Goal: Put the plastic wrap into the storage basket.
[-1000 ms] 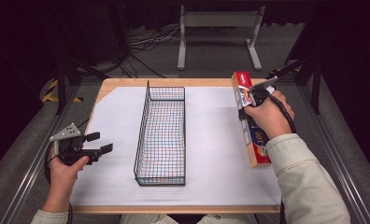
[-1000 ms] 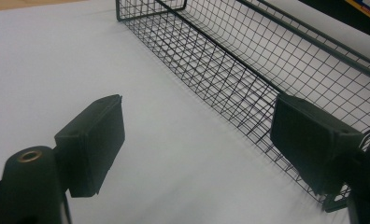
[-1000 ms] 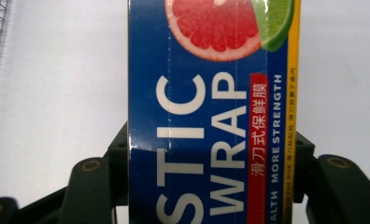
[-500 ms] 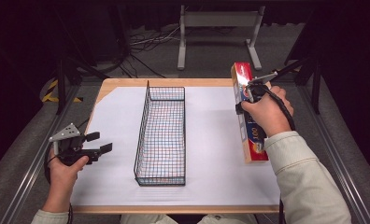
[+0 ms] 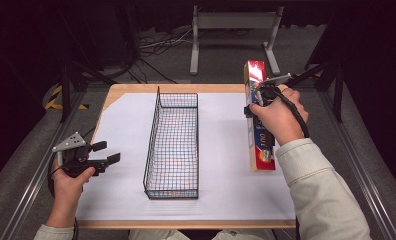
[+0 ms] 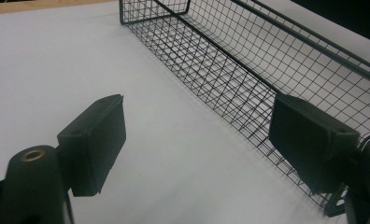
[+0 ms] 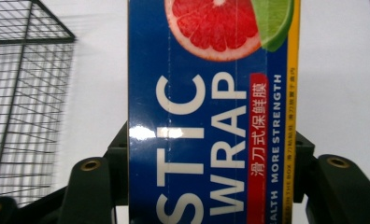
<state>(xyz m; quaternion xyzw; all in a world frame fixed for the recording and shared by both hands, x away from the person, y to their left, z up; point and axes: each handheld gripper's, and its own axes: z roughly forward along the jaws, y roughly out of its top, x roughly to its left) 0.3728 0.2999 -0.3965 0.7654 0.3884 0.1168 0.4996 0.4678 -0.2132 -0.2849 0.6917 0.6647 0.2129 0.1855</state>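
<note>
A long blue and red plastic wrap box (image 5: 258, 125) hangs above the table's right side, its far end raised. My right gripper (image 5: 256, 107) is shut on its middle. In the right gripper view both jaws press the sides of the plastic wrap box (image 7: 211, 116), whose face shows white letters and a grapefruit picture. A black wire basket (image 5: 173, 142) stands lengthwise mid-table on the white sheet. My left gripper (image 5: 108, 152) rests at the table's left edge, open with nothing between its fingers (image 6: 96, 144), pointing at the wire basket (image 6: 267, 70).
A white sheet (image 5: 121, 135) covers most of the wooden table (image 5: 136, 88). A metal stand (image 5: 233, 35) and cables lie on the floor beyond the far edge. Rails run along both sides of the table.
The right gripper has lifted the plastic wrap box off the table and carried it slightly left, tilting its far end up. The left gripper has stayed put.
</note>
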